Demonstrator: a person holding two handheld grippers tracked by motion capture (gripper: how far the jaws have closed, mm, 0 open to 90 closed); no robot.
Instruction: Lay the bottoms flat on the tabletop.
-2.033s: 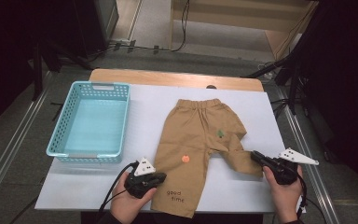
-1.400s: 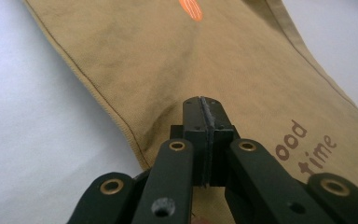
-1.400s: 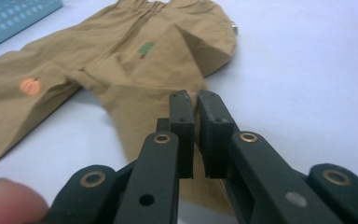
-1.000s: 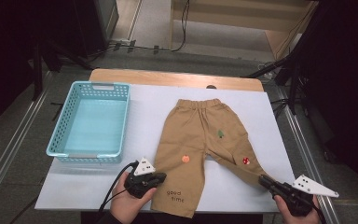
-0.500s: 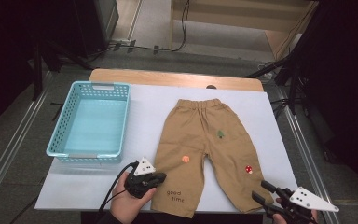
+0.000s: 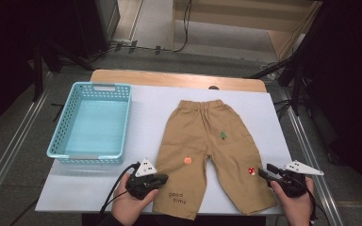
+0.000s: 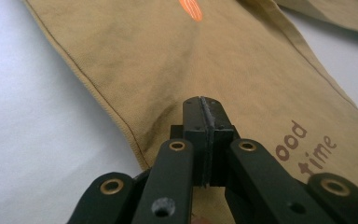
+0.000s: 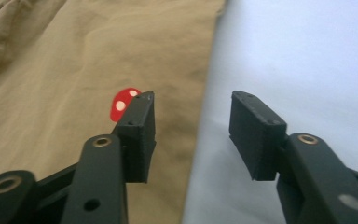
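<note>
Currently, left hand-held gripper (image 6: 162,178) is clamped on the trousers' (image 6: 202,136) leg; right hand-held gripper (image 6: 264,171), jaws just narrowing yet gaping empty, straddles the other leg's edge.

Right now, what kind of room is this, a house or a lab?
Probably a lab or recording room, not a home. A white-topped table stands on a bare floor with cables trailing over it, and a person works on small tan trousers with hand-held grippers.

Seen from above across the table (image 6: 151,101), and close along each gripper's jaws, all sharing the tan trousers (image 6: 202,136).
</note>
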